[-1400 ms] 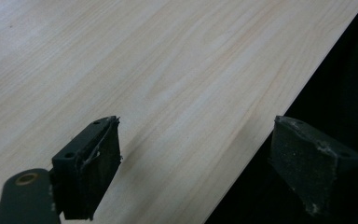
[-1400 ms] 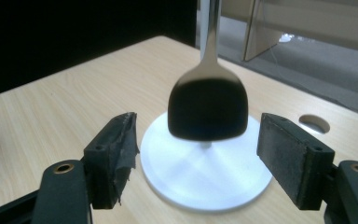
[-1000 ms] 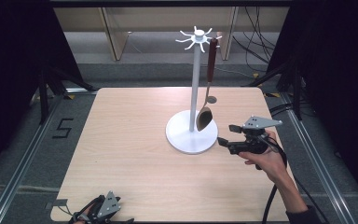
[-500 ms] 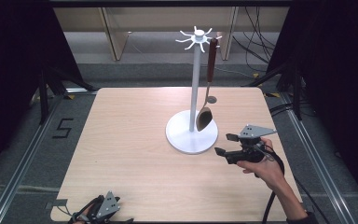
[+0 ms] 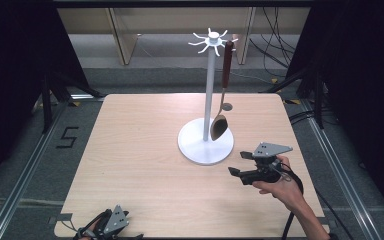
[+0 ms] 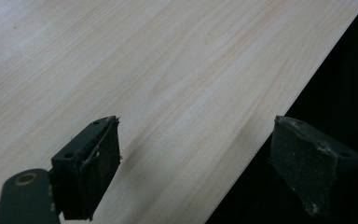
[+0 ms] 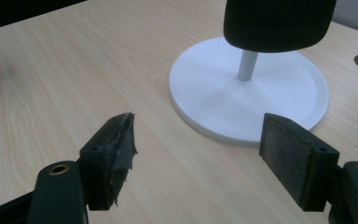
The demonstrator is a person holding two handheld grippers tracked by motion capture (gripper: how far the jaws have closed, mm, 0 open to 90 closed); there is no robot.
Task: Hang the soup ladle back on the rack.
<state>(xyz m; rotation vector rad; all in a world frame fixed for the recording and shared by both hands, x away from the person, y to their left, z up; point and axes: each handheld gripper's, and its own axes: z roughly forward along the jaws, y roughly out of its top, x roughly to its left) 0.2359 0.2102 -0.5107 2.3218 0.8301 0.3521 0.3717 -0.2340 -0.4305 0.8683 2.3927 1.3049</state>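
A white stand [image 5: 209, 95] with a round base [image 5: 205, 147] rises from the middle of the wooden table [image 5: 145, 150]. A wooden spoon [image 5: 222, 95] with a dark red-brown handle hangs from one of its top hooks, bowl down near the base. My right gripper [image 5: 236, 169] hovers low over the table to the right of the base, held in a hand, jaws open and empty. In the right gripper view the white base [image 7: 249, 88] lies just ahead of my open right gripper [image 7: 198, 140]. My left gripper [image 5: 107, 225] rests at the table's near left edge; its left gripper view [image 6: 196, 154] shows it open over the edge.
A small hole [image 5: 227, 106] is set in the table behind the stand. Metal floor rails [image 5: 25, 165] flank the table, and black cables [image 5: 280, 35] lie at the back right. A mark "5" [image 5: 67, 136] sits on the floor at left.
My right gripper has drawn back from the stand toward the near right of the table, still open. The spoon stays hanging. The left gripper has not moved.
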